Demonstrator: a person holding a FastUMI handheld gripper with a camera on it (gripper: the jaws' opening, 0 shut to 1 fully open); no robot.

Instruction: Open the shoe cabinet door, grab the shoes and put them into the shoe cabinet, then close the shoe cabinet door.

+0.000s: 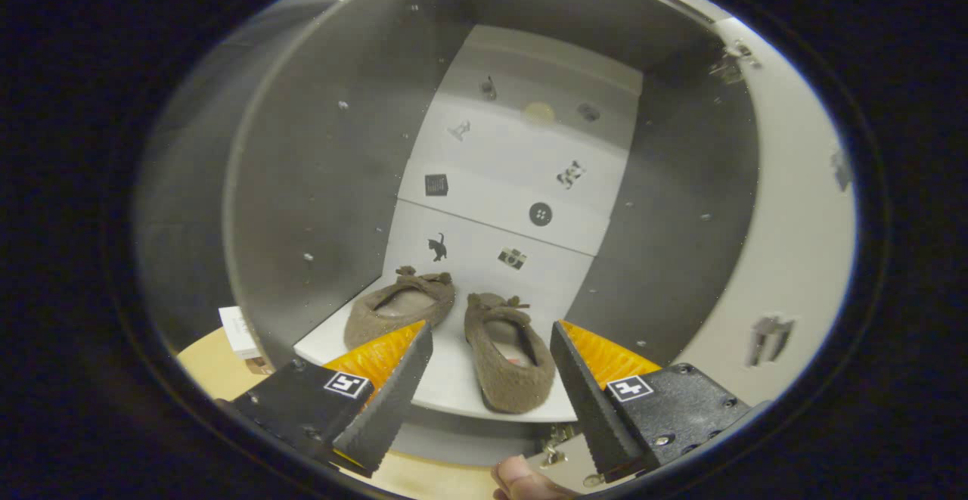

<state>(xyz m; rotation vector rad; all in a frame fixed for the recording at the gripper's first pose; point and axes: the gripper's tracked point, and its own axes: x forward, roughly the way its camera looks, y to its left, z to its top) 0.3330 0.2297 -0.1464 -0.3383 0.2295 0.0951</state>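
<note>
Two brown fuzzy slippers with small bows sit side by side on the white bottom shelf (446, 383) inside the open shoe cabinet. The left slipper (399, 309) lies just beyond my left finger. The right slipper (508, 352) lies between and just ahead of the two fingers, untouched. My gripper (491, 333) is open in front of the cabinet mouth, holding nothing. The cabinet door (786, 243) stands swung open to the right, with hinges (767, 337) on its inner face.
The cabinet's grey side walls (325, 182) flank the shelf. Its white back panel (514, 175) carries several small stickers. A white box (239, 331) rests on the wooden floor left of the cabinet. A person's fingertip (522, 479) shows beneath the fingers.
</note>
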